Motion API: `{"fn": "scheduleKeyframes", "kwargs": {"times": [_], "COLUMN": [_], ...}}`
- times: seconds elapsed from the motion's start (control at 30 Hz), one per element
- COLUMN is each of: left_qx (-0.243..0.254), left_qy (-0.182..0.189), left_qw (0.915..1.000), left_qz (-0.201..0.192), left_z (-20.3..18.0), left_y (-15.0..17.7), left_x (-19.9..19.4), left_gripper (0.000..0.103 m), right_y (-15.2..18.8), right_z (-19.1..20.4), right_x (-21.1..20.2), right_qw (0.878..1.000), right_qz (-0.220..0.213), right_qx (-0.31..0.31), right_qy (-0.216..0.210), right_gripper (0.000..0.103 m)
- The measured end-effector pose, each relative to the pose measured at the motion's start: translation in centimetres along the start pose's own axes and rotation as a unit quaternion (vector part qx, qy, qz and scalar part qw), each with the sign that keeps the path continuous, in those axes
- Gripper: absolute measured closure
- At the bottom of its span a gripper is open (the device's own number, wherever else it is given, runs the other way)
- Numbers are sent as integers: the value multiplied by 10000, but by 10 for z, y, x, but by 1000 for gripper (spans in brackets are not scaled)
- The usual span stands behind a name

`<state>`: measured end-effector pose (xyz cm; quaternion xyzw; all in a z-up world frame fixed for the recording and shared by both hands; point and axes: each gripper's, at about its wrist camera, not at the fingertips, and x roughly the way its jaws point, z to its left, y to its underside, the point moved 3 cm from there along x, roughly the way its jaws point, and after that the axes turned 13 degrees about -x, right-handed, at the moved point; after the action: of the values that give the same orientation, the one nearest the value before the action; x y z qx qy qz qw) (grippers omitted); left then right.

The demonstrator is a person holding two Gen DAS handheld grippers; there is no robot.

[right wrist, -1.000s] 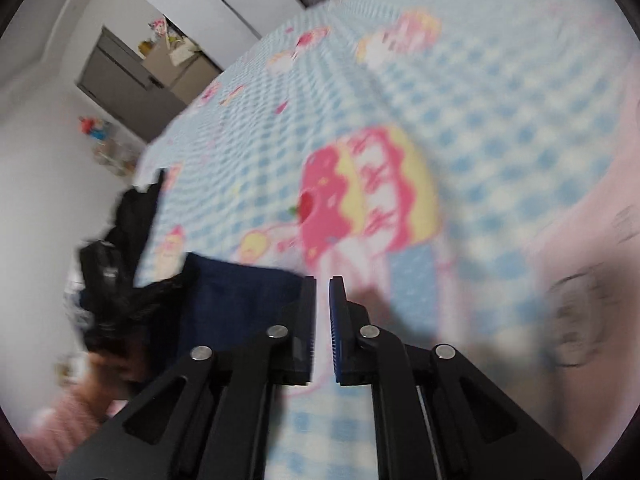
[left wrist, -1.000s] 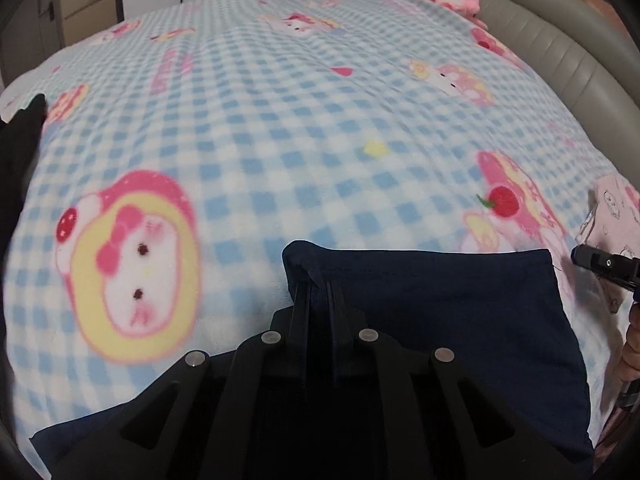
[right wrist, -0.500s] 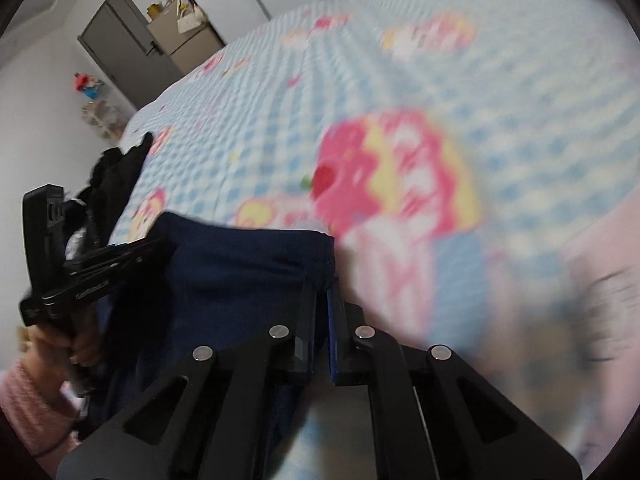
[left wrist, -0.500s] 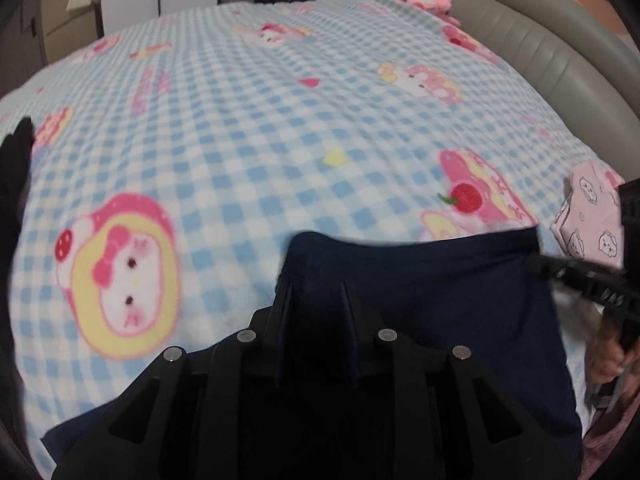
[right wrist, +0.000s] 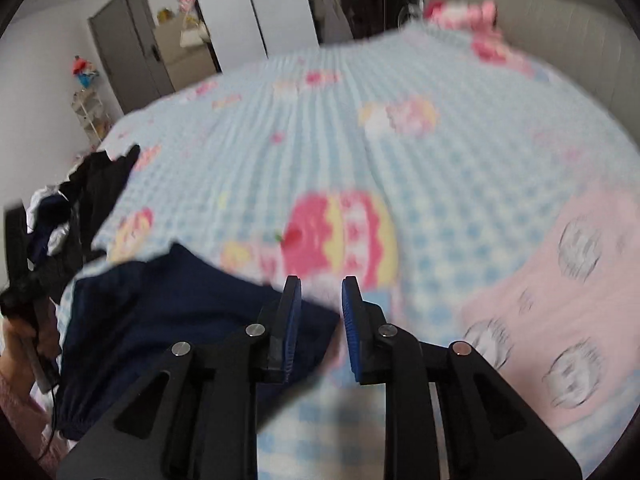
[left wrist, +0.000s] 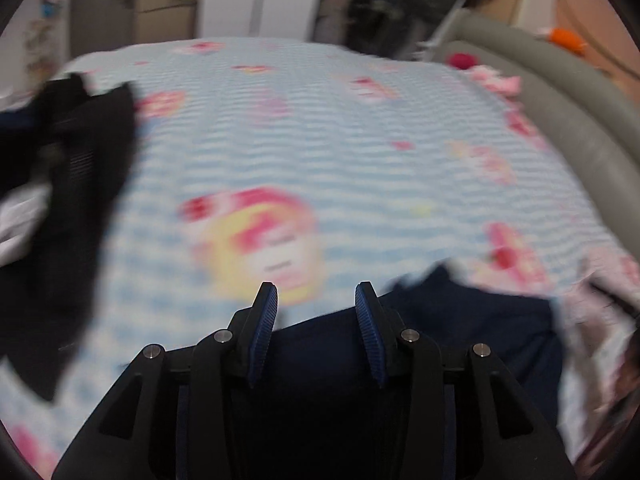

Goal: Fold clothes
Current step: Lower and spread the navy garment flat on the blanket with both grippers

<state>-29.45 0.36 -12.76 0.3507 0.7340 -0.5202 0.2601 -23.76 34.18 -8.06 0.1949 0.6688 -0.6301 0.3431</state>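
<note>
Navy garment (right wrist: 168, 320), folded, on checked blanket (right wrist: 400, 168).
Left gripper (left wrist: 316, 300) and right gripper (right wrist: 320, 296): jaws opening, nothing pinched. Done: navy fold released. Left: black clothes pile (left wrist: 76, 184) apparently unfolded; pink garment (right wrist: 560, 304) beside.

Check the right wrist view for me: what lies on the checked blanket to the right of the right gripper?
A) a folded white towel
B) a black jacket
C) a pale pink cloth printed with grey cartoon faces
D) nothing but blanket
C: a pale pink cloth with grey cartoon faces lies on the checked blanket right of the right gripper, while the navy garment and dark clothes sit to its left.
</note>
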Motion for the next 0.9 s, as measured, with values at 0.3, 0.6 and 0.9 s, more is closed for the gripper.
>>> {"fn": "scheduleKeyframes", "kwargs": {"times": [0.3,0.6,0.9], "left_qx": [-824,-987,-720], "left_qy": [-559,-319,-76], "left_qw": [9950,9930,9973], "left_qz": [106,560,-157], "left_z": [71,92,84], "left_y": [13,20,-6], "left_x": [-4,-1,-29], "left_gripper": [53,82,90], "right_y": [-66,-40,-69], "right_z": [136,191,172], "right_x": [93,170,144], "right_qw": [9660,9452,9677], "right_qz": [1005,1984,828], "right_qx": [-934,-1574,-1065], "right_qy": [-2193,-2059,-2130], "right_gripper": [68,83,99]}}
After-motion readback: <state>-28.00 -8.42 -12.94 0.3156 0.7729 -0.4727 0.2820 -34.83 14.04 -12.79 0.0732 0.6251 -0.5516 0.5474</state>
